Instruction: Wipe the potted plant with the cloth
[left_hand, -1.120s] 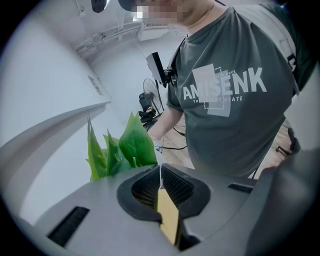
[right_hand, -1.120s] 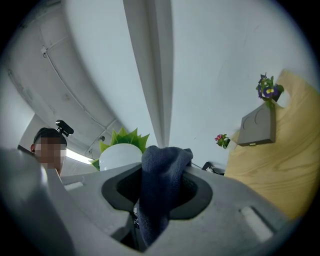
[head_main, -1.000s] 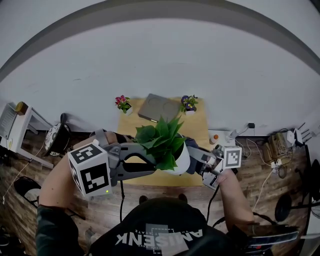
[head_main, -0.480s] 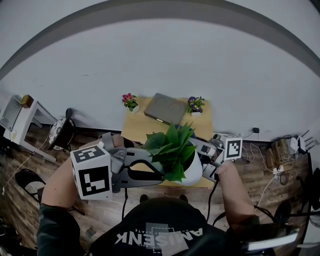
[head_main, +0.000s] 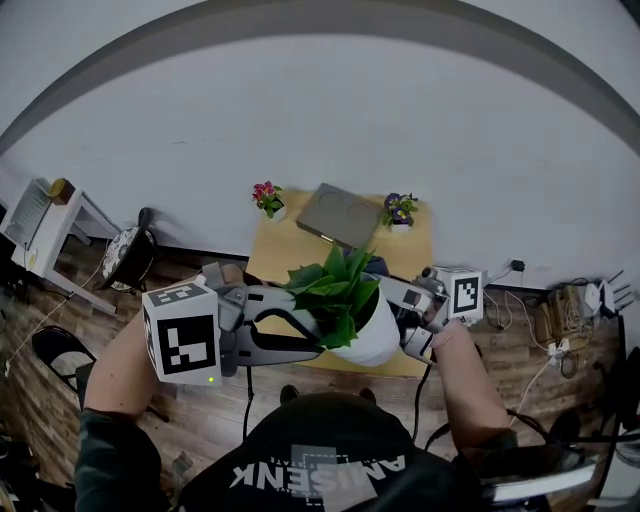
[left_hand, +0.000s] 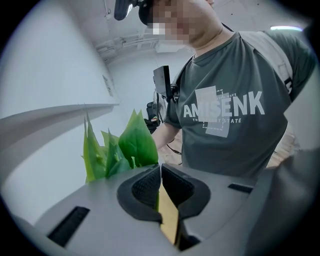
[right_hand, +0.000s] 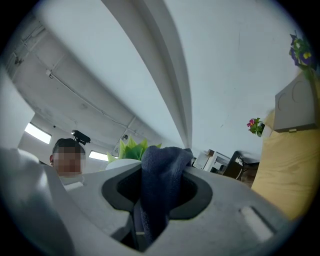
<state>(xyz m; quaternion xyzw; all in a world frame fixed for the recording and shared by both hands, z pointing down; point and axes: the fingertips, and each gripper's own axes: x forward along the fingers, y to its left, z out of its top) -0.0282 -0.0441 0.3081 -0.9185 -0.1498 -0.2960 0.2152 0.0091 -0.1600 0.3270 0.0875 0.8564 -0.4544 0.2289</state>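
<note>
1. Pinching what looks like a thin green leaf (left_hand: 156, 201) edge, left gripper (left_hand: 160, 192) has its jaws almost together.
2. Leafy green plant in a white pot (head_main: 372, 340) sits between both grippers, over the tan wooden table (head_main: 272, 250) near edge.
3. Right gripper (right_hand: 161, 192) is clamped on a dark blue cloth (right_hand: 162, 172), beside the pot.
4. Step looks like leaf wiping; next move probably needs the cloth brought gently onto the pinched leaf.
</note>
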